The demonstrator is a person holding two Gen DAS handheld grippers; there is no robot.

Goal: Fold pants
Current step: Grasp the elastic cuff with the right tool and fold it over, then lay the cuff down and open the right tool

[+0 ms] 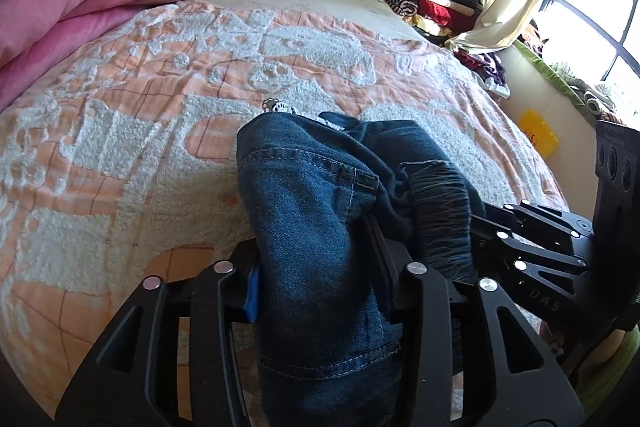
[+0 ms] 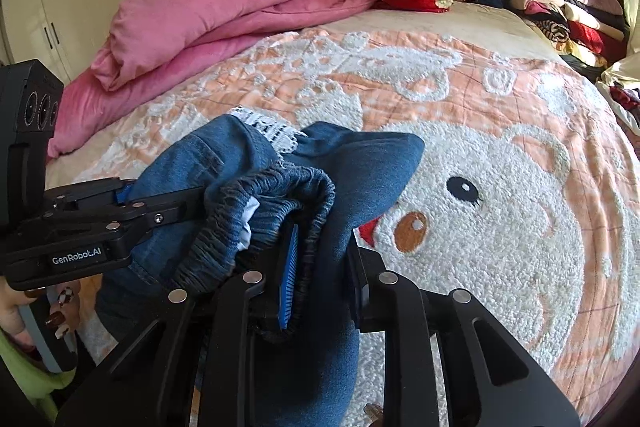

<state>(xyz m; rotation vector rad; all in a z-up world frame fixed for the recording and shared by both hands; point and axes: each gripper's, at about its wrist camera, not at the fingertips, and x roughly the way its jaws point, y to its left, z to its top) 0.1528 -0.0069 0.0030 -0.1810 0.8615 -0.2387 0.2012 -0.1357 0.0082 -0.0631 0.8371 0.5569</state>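
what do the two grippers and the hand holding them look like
Both are matte black linkage frames with silver rivets and blue ribbed pads. The left gripper carries white "GenRobot.AI" lettering, a grey handle and a black camera block with round lenses. The right gripper shows "DAS" lettering. The hand wears patterned dark red and checked nails and a lime green sleeve.

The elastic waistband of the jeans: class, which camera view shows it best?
The right wrist view: the gathered elastic waistband loops openly across the middle. The left wrist view shows only a dark, bunched stretch of it.
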